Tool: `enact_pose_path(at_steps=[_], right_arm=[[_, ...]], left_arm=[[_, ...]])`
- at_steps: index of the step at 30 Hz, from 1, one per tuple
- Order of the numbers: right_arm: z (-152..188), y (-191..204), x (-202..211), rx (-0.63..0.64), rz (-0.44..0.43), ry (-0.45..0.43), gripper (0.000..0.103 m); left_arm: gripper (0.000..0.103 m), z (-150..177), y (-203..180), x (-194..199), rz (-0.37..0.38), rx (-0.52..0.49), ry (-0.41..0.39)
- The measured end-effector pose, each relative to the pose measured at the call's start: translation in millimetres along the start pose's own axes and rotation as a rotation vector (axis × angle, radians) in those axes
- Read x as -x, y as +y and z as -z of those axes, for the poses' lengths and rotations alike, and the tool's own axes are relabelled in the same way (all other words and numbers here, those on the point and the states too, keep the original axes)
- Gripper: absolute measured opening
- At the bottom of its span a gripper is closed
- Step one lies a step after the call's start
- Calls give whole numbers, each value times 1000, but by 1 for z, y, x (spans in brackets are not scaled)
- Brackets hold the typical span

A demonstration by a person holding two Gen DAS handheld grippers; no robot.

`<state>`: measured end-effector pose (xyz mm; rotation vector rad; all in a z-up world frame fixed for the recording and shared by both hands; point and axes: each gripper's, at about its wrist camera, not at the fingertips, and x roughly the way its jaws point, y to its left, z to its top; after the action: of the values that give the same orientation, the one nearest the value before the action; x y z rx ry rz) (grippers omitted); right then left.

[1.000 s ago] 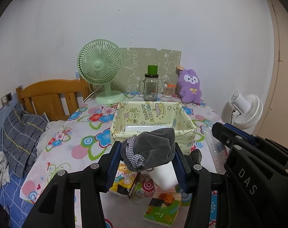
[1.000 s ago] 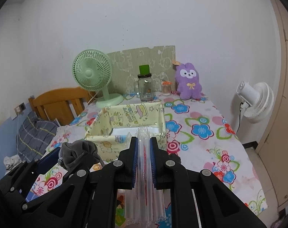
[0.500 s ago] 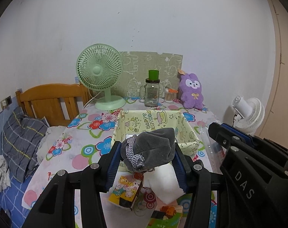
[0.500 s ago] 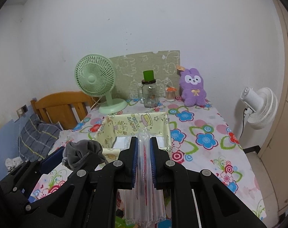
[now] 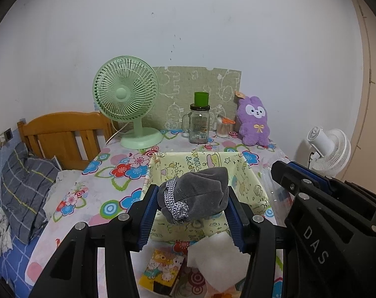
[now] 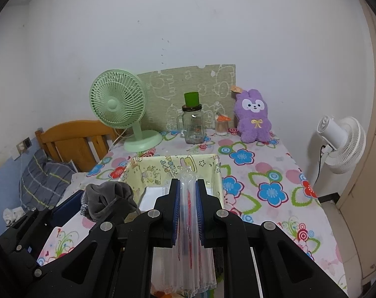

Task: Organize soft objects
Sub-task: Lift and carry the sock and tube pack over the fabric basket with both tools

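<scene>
Left gripper [image 5: 191,202] up over the near edge of the yellow cartoon-print box [image 5: 250,181], jaws pinching a bundled grey sock [image 5: 198,191] with a speckled knit cuff turned toward the camera. Sock held clear above the box's front wall, not touching it. Below the jaws, on the flowered table [image 5: 108,186], a white foam block [image 5: 217,255] and a small yellow picture packet [image 5: 160,268] lying side by side, just in front of the box. Right gripper [image 6: 188,208] level with the left one and just to its right, jaws clamped on a clear plastic pouch [image 6: 188,248] with a red line inside, the pouch standing upright between the blue pads [image 6: 176,211] and hanging down below them. Seen from the right wrist, the box open-topped straight ahead with something flat and white on its floor [image 6: 150,195]. Along the back of the table, against the wall: a green desk fan [image 5: 126,99], a glass jar with a green cap [image 5: 199,121], a small cotton-swab pot [image 5: 222,129], a purple plush rabbit [image 5: 253,120]. Off the table's right side, a white standing fan [image 6: 342,141]; off its left, a wooden bed headboard [image 5: 61,134] and a grey plaid pillow [image 5: 24,188].
</scene>
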<state>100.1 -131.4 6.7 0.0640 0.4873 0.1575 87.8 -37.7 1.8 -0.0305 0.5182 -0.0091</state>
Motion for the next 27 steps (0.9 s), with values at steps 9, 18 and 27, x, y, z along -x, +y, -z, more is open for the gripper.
enact_pose_path(at_steps=[9, 18, 27], right_arm=[[-9, -4, -24, -11, 1, 12, 15], [-19, -7, -55, -22, -7, 11, 15], [-23, -9, -88, -39, -21, 22, 15]], left_arm=[[53, -9, 1, -25, 6, 6, 19], [53, -19, 2, -54, -2, 7, 30], [53, -23, 9, -84, -3, 10, 42]])
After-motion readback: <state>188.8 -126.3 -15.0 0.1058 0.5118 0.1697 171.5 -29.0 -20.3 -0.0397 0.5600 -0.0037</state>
